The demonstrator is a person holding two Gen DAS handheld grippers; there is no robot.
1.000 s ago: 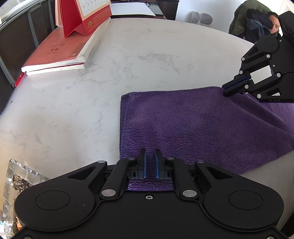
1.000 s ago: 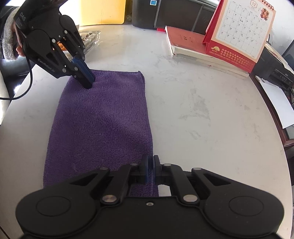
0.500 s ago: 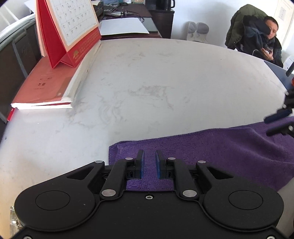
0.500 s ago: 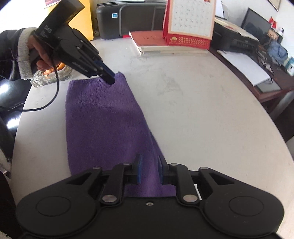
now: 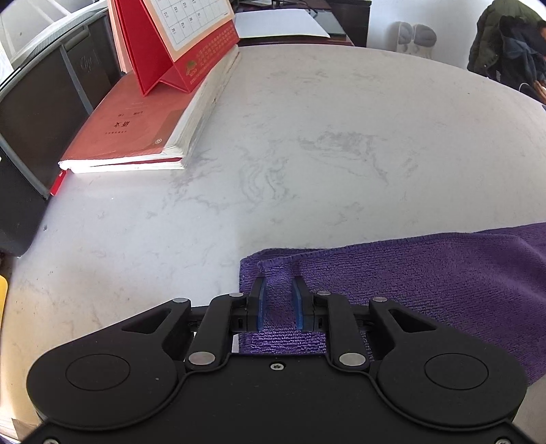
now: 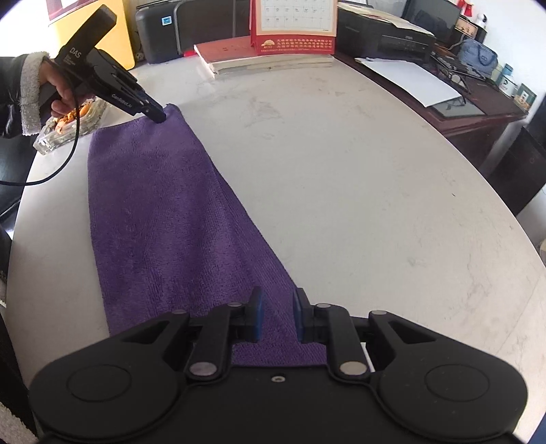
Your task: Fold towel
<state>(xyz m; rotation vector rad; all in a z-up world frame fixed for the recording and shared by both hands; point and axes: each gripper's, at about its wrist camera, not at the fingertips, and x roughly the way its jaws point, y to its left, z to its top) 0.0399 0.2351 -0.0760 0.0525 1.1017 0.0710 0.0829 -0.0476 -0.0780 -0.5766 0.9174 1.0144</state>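
A purple towel (image 6: 163, 211) lies folded in a long strip on the white marble table (image 6: 358, 191). It also shows in the left wrist view (image 5: 426, 283). My left gripper (image 5: 278, 300) is open over the towel's far corner, its fingers straddling a raised pinch of the hem. In the right wrist view the left gripper (image 6: 160, 118) touches that far corner. My right gripper (image 6: 276, 314) is open over the towel's near right edge, with cloth between its fingers.
A red desk calendar (image 5: 181, 41) stands on a stack of red books (image 5: 136, 129) at the table's far side. A glass ashtray (image 6: 68, 126) sits by the towel's far left. A printer (image 6: 385, 30) and papers (image 6: 409, 75) are on the side desk.
Both grippers have opened wider. They have slid along the towel, and the left one now sits at the far corner. The towel lies flatter and longer on the table.
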